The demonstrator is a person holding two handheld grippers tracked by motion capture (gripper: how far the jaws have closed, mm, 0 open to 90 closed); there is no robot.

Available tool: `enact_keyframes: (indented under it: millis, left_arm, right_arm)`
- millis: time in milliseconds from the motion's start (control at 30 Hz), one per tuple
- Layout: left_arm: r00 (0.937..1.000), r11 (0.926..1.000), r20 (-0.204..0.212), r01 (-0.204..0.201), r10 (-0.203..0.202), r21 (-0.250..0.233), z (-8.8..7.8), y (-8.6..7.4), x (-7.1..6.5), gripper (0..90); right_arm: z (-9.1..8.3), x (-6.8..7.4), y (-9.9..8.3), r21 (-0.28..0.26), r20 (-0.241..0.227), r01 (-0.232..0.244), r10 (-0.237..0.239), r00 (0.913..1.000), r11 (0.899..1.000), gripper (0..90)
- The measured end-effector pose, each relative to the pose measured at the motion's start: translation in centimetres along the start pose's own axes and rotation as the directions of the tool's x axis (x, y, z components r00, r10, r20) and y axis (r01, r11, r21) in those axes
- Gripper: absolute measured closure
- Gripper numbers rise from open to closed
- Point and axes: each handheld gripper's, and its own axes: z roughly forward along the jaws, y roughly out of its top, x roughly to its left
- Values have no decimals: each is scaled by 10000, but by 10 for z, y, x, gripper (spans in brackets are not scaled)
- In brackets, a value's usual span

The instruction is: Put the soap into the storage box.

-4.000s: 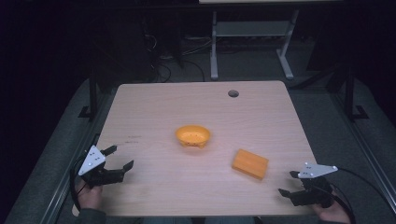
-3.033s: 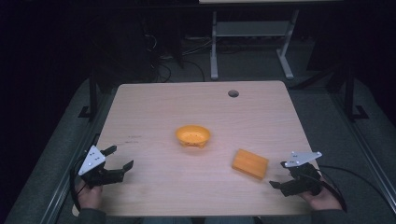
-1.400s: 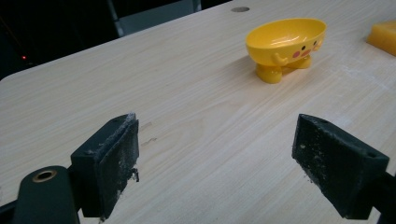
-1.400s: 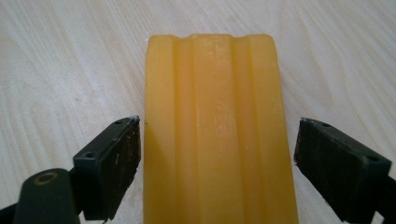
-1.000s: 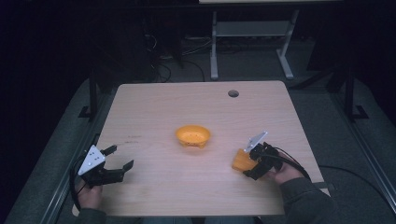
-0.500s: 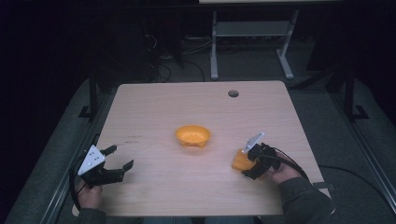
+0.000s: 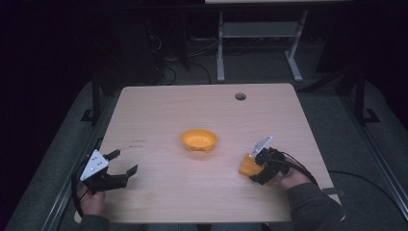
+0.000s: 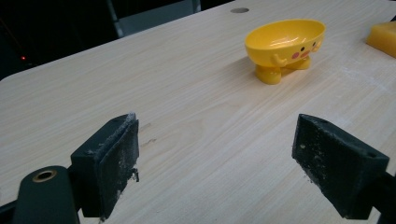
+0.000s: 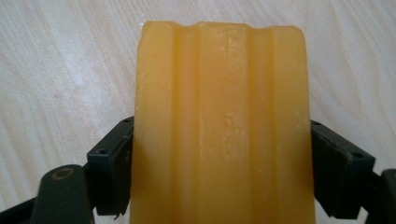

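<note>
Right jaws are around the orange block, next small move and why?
Probably a short straight lift. In the right gripper view the jaws of the right gripper sit against both sides of the ridged orange block, which seems to lie on the pale wooden table. Raising it clears the surface before carrying it toward the yellow footed plastic bowl.
</note>
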Motion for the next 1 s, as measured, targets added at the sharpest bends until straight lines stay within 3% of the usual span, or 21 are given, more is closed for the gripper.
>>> enact_keyframes:
  millis: [167, 567, 1000]
  left_arm:
    - [10000, 10000, 1, -4, 4, 14, 0, 0, 0, 139]
    - [10000, 9999, -13, 82, -82, -60, 0, 0, 0, 139]
    - [9999, 9999, -47, 105, -105, -49, 0, -1, 0, 139]
  right_arm:
    - [0, 1, 0, 50, 22, -175, 175, 9998, 9998, 204]
    - [-7, 3, 4, -372, -123, -13, 9, 9999, 9993, 205]
    - [-17, 0, 23, -469, -280, 268, -281, 9992, 9985, 205]
